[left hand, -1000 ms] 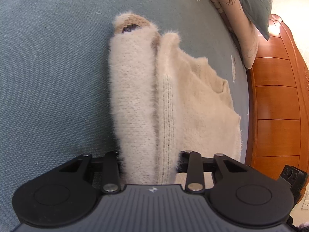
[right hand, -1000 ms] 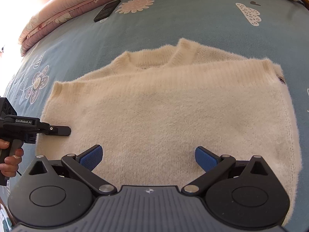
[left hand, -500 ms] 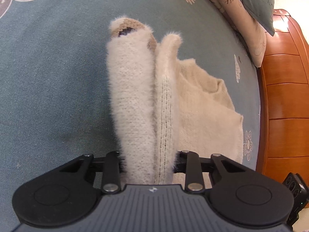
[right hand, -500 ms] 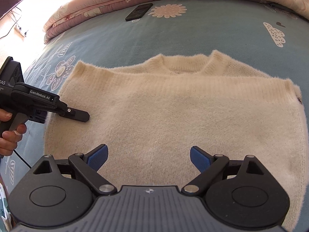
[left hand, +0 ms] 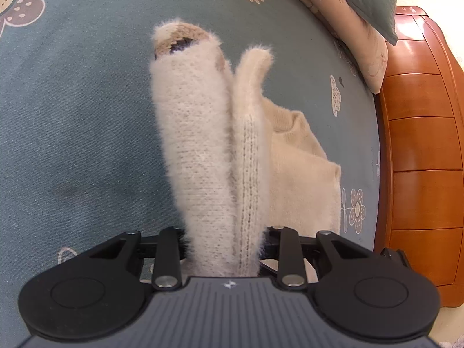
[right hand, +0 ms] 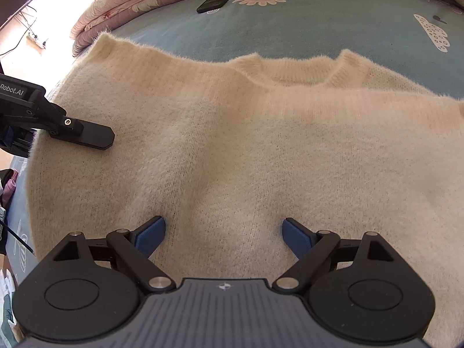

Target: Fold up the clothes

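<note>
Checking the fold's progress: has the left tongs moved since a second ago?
Yes. The left tongs, shut on the sweater, has lifted it farther from the bedspread.

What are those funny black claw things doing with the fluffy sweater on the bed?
A person is folding a fluffy cream sweater on a blue flowery bedspread, using two hand-held grippers. The left gripper is clamped on one edge of the sweater, holding it up off the bed. The right gripper hovers over the sweater's middle with its jaws wide apart, gripping nothing.
</note>
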Action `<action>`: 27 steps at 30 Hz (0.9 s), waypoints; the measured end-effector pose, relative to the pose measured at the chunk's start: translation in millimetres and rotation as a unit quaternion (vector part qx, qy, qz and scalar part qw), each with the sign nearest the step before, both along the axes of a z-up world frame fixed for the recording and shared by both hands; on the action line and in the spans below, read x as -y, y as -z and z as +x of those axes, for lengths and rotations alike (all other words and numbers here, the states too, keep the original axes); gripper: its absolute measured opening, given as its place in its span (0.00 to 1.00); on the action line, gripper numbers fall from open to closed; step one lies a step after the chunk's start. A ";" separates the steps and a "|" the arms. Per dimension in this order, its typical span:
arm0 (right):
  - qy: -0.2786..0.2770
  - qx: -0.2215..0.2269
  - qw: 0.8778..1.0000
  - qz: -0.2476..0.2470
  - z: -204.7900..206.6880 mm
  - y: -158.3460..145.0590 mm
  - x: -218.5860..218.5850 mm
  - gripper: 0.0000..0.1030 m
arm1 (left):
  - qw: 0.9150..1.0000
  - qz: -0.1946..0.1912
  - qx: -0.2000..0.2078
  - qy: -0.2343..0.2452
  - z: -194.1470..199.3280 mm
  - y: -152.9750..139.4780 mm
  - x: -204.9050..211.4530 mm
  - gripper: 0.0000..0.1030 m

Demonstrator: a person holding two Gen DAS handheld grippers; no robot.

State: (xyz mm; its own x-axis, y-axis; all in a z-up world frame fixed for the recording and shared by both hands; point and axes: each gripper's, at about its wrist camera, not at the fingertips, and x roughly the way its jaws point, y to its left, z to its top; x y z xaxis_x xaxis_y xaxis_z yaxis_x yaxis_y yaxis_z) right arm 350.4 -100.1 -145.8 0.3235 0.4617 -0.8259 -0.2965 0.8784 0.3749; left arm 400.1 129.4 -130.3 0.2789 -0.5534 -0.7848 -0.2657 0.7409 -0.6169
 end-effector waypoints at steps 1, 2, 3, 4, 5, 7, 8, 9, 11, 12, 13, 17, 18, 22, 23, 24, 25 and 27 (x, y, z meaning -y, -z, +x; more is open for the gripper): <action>0.003 -0.004 1.000 0.003 -0.9 0.8 3.6 0.88 | 1.000 -0.001 -0.001 0.000 0.9 -1.9 2.3 0.28; 0.005 -0.010 1.000 0.005 -1.1 3.4 7.0 0.89 | 1.000 0.001 -0.002 0.002 1.0 -4.1 4.3 0.28; 0.006 -0.014 1.000 0.007 -1.2 4.8 10.2 0.89 | 1.000 0.004 -0.002 0.004 1.1 -6.3 6.8 0.28; 0.007 -0.014 1.000 0.010 -1.6 3.9 13.5 0.88 | 1.000 0.007 -0.001 0.005 1.8 -9.5 10.0 0.28; 0.008 -0.014 1.000 0.013 -2.0 2.2 16.4 0.88 | 1.000 0.006 -0.002 0.005 1.9 -12.8 12.4 0.28; 0.009 -0.011 1.000 0.016 -4.0 -4.2 22.2 0.88 | 1.000 0.004 -0.003 0.006 3.6 -19.5 17.7 0.28; 0.012 -0.009 1.000 0.017 -6.0 -7.7 26.4 0.88 | 1.000 0.003 -0.004 0.007 4.8 -23.1 21.1 0.28; 0.014 -0.007 1.000 0.018 -8.3 -10.7 31.3 0.89 | 1.000 0.003 -0.005 0.007 5.6 -26.6 24.4 0.28; 0.020 -0.008 1.000 0.019 -13.9 -15.2 42.8 0.89 | 1.000 0.002 -0.010 0.007 6.8 -33.6 31.5 0.28; 0.023 -0.009 1.000 0.019 -16.7 -17.5 48.5 0.89 | 1.000 0.001 -0.012 0.005 7.7 -36.9 35.6 0.28; 0.025 -0.008 1.000 0.017 -19.6 -19.3 54.0 0.89 | 1.000 0.000 -0.015 0.004 8.7 -40.2 39.6 0.28; 0.026 -0.002 1.000 0.003 -31.5 -24.1 75.6 0.89 | 1.000 0.000 -0.030 -0.003 14.2 -53.4 59.8 0.28; 0.027 0.000 1.000 0.001 -34.4 -25.1 81.2 0.89 | 0.999 0.001 -0.033 -0.004 15.7 -56.8 65.1 0.29; 0.045 0.005 0.999 0.000 -44.5 -29.7 104.4 0.89 | 0.999 0.021 -0.050 -0.001 23.8 -68.8 95.3 0.29; 0.052 0.007 0.999 0.001 -47.1 -31.0 110.4 0.89 | 0.998 0.029 -0.056 -0.001 26.0 -71.1 103.3 0.29; 0.060 0.010 0.998 0.001 -50.0 -32.4 116.7 0.89 | 0.998 0.036 -0.059 0.001 28.1 -72.6 111.7 0.29; 0.068 0.013 0.998 0.000 -52.7 -33.6 122.9 0.89 | 0.997 0.043 -0.062 0.005 30.6 -72.9 120.5 0.29; 0.085 0.017 0.996 0.000 -57.6 -35.7 135.1 0.89 | 0.996 0.053 -0.070 0.011 35.0 -72.2 136.7 0.30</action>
State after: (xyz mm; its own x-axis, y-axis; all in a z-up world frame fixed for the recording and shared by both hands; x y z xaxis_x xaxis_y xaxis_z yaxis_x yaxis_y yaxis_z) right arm 292.8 -235.2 -110.1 0.4251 0.3986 -0.8127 -0.1561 0.9166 0.3680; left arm 435.2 -7.3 -58.1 0.1516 -0.4697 -0.8697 -0.3254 0.8071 -0.4927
